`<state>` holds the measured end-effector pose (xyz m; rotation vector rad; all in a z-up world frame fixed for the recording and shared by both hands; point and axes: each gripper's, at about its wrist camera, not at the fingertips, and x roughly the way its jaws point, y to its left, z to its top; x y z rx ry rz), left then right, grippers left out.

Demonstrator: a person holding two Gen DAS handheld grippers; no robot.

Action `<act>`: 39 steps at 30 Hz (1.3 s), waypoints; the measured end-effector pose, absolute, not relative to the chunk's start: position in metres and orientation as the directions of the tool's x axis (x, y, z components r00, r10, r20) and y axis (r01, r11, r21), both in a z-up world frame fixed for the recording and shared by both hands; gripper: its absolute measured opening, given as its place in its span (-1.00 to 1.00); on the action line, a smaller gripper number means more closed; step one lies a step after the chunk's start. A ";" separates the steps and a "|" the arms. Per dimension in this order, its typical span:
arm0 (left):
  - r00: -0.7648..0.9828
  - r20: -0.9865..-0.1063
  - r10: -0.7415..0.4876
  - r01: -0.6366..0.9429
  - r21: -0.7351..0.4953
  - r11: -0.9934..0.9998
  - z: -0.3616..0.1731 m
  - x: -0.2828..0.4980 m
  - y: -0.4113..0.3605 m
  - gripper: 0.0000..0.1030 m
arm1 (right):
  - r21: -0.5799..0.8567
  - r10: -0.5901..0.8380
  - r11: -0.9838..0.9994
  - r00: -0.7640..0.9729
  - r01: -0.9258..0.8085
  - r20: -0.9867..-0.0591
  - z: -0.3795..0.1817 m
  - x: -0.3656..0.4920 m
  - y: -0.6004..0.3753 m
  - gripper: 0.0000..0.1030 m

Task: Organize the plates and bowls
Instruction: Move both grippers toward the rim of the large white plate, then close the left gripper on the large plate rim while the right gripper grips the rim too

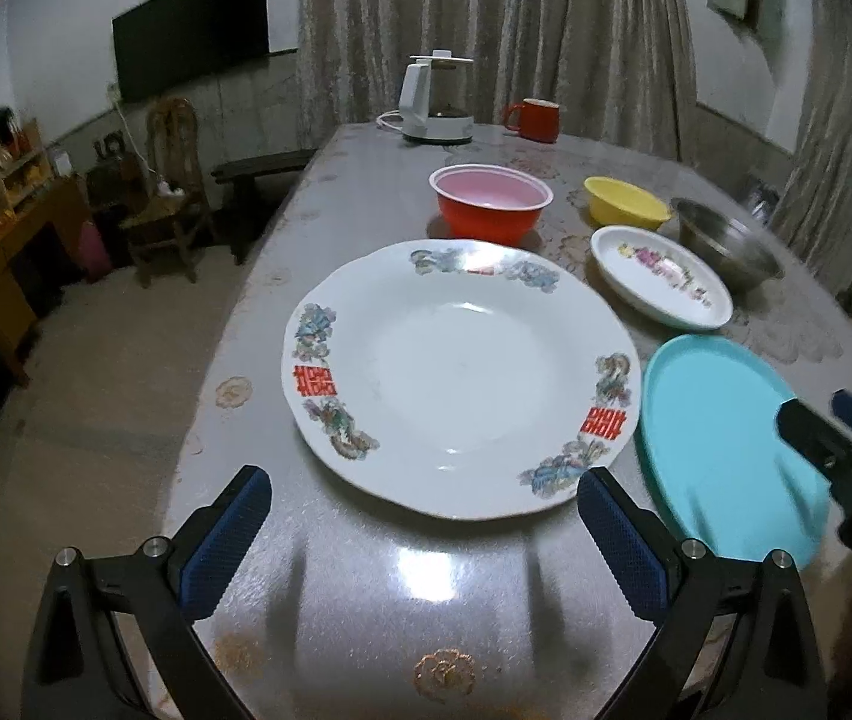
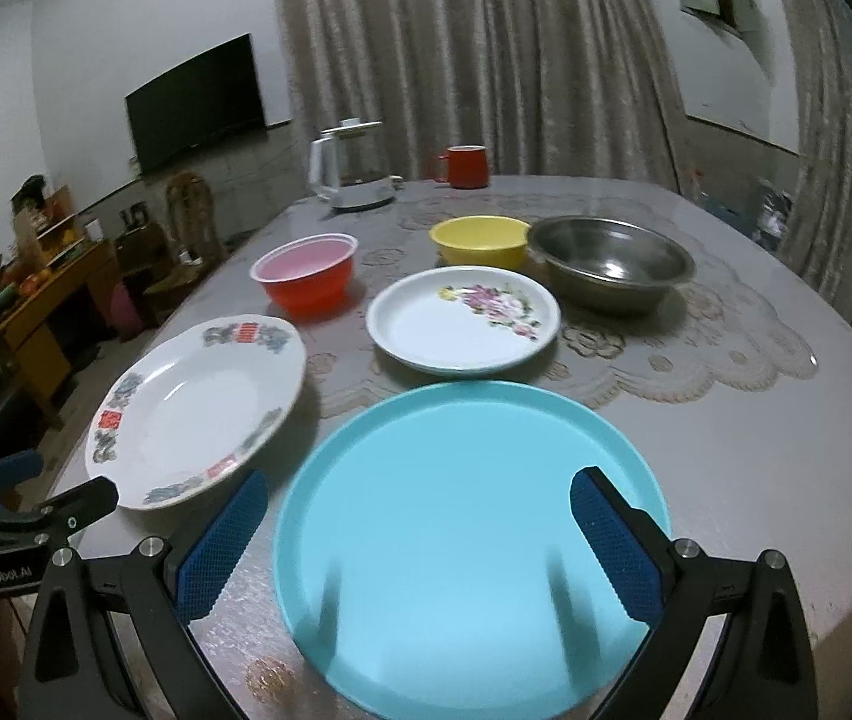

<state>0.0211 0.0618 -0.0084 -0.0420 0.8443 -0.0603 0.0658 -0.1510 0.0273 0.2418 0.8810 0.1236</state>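
My left hand-held gripper (image 1: 423, 534) is spread wide, empty, just short of the big white plate (image 1: 462, 378). My right hand-held gripper (image 2: 420, 546) is spread too, above the turquoise plate (image 2: 468, 546). Behind these lie a flowered plate (image 2: 462, 319), a red bowl (image 2: 306, 279), a yellow bowl (image 2: 480, 240) and a steel bowl (image 2: 612, 264) touching it. A kettle base (image 2: 354, 171) and red mug (image 2: 465, 167) stand at the far edge of the table (image 2: 756, 450). Curtains (image 2: 462, 48) hang behind, with a dark screen (image 2: 195, 99) on the wall.
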 end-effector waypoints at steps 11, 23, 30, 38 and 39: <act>0.649 -0.724 -0.233 -0.016 -0.320 0.947 -0.011 0.040 0.118 0.99 | 0.328 0.284 0.944 0.595 -0.037 -0.752 0.022 0.096 -0.144 0.86; 0.669 -0.646 -0.368 -0.068 -0.547 0.834 -0.027 0.067 0.170 0.99 | 0.390 0.418 0.906 0.508 -0.167 -0.753 0.003 0.144 -0.101 0.33; 0.657 -0.617 -0.433 -0.021 -0.589 0.808 -0.038 0.083 0.171 0.75 | 0.478 0.494 0.865 0.426 -0.153 -0.758 -0.021 0.169 -0.084 -0.03; 0.625 -0.607 -0.491 0.061 -0.590 0.805 -0.047 0.096 0.162 0.40 | 0.526 0.533 0.841 0.373 -0.130 -0.760 -0.041 0.184 -0.074 -0.14; 0.622 -0.607 -0.496 0.063 -0.592 0.803 -0.049 0.097 0.162 0.35 | 0.532 0.539 0.837 0.371 -0.131 -0.756 -0.042 0.184 -0.073 -0.14</act>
